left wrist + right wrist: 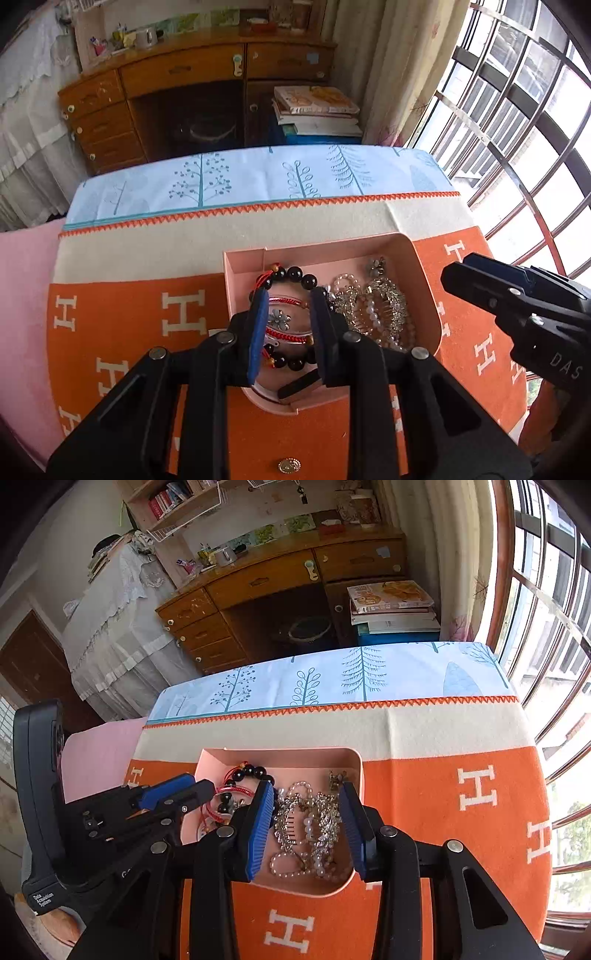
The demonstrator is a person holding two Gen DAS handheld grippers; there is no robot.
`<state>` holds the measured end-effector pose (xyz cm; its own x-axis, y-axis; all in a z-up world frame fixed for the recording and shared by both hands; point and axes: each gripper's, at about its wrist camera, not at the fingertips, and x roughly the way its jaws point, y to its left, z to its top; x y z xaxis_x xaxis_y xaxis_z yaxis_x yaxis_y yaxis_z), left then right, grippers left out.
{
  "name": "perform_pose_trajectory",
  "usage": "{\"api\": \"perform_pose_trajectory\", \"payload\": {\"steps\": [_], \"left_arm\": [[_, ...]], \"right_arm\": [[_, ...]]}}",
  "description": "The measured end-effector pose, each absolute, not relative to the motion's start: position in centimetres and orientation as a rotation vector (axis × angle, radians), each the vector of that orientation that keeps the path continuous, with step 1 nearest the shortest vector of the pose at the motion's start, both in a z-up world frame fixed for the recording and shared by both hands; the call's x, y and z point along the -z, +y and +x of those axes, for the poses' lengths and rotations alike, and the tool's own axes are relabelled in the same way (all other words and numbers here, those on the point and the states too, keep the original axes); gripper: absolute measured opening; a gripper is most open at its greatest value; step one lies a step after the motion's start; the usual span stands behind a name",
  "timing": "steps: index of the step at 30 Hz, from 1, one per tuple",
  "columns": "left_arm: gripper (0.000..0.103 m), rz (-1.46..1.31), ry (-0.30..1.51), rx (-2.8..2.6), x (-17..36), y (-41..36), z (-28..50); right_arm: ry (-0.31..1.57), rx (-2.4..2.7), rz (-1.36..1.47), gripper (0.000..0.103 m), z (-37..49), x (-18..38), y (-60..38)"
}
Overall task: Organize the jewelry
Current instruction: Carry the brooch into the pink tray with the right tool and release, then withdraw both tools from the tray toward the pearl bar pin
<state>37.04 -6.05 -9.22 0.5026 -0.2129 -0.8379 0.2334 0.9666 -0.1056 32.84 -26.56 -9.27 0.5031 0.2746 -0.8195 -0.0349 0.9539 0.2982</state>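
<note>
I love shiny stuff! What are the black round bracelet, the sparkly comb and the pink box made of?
Black bead bracelet: glossy beads, maybe polished stone or glass, strung with red cord. Sparkly comb: silvery metal, seemingly set with glittering clear stones. Pink box: probably matte cardboard, with thin folded walls.

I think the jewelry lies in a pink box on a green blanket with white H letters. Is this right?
Not quite: the blanket is orange, not green, as the right wrist view shows. The jewelry does lie in a pink box, and the letters are white H's.
</note>
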Motion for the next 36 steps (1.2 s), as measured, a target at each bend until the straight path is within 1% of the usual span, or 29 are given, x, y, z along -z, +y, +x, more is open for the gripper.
{"api": "perform_pose_trajectory", "payload": {"steps": [3, 8, 13, 18, 26, 31, 36], "left_arm": [[0.020, 0.065, 0.952, 0.269, 7.6, -5.8, 35.0], [0.020, 0.032, 1.005, 0.300, 6.2, -4.7, 31.6], [0.020, 0.050, 0.922, 0.293, 4.0, -3.7, 26.5], [0.020, 0.074, 0.914, 0.302, 2.9, -3.1, 22.7], [0.020, 0.135, 0.926, 0.285, 4.6, -2.6, 18.8], [0.020, 0.133, 0.942, 0.281, 6.9, -1.7, 16.8], [0.020, 0.130, 0.976, 0.255, 10.0, -0.6, 15.4]], "right_arm": [[1.010, -0.199, 0.260, 0.038, 30.6, 8.2, -26.9], [0.985, -0.240, 0.263, 0.038, 26.0, 6.5, -27.0], [0.958, -0.287, 0.249, 0.038, 21.2, 5.3, -26.4], [0.942, -0.324, 0.213, 0.038, 16.5, 4.8, -25.5], [0.949, -0.387, 0.105, 0.038, 11.4, 5.8, -23.0], [0.936, -0.469, -0.023, 0.038, 9.7, 6.9, -20.9], [0.952, -0.595, -0.149, 0.038, 7.7, 9.5, -18.4]]}}
